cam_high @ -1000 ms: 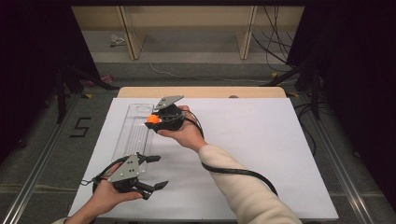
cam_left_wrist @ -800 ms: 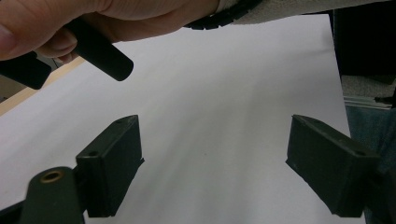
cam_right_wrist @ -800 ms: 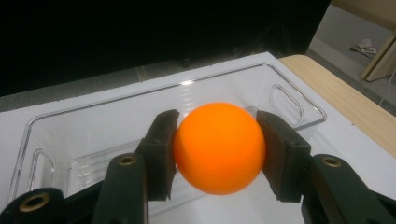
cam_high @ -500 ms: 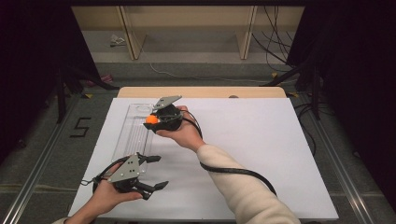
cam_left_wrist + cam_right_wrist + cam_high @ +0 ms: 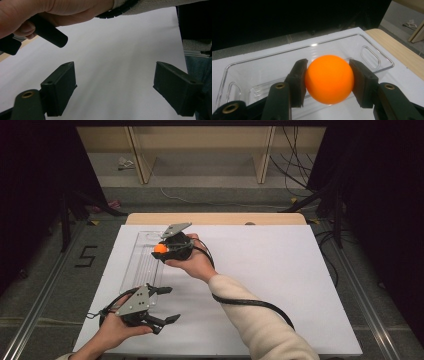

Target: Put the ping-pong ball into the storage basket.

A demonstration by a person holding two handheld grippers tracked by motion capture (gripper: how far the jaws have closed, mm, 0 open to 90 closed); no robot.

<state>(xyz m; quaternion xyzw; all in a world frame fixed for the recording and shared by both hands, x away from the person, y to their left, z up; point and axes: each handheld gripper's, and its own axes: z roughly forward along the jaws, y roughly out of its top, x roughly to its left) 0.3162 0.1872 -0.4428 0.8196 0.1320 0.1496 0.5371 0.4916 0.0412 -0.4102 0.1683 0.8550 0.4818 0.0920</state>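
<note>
An orange ball [image 5: 329, 79] sits clamped between the two black pads of my right gripper [image 5: 328, 81], which is shut on it. In the high view that ball [image 5: 160, 248] and the right gripper [image 5: 165, 248] hover over the far part of a clear plastic bin [image 5: 141, 265] lying along the table's left side. Through the right gripper view the bin [image 5: 262, 72] shows beneath the ball, with handle slots at both ends. My left gripper [image 5: 167, 304] is at the near left, by the bin's near end, open with nothing between its jaws; its pads [image 5: 61, 88] stand wide apart over white table.
A white sheet [image 5: 280, 270] covers the table, with a wooden edge [image 5: 215, 218] at the far side. The right hand [image 5: 50, 12] and its black cable [image 5: 250, 303] cross the middle. Wooden frames and loose cables are on the floor beyond.
</note>
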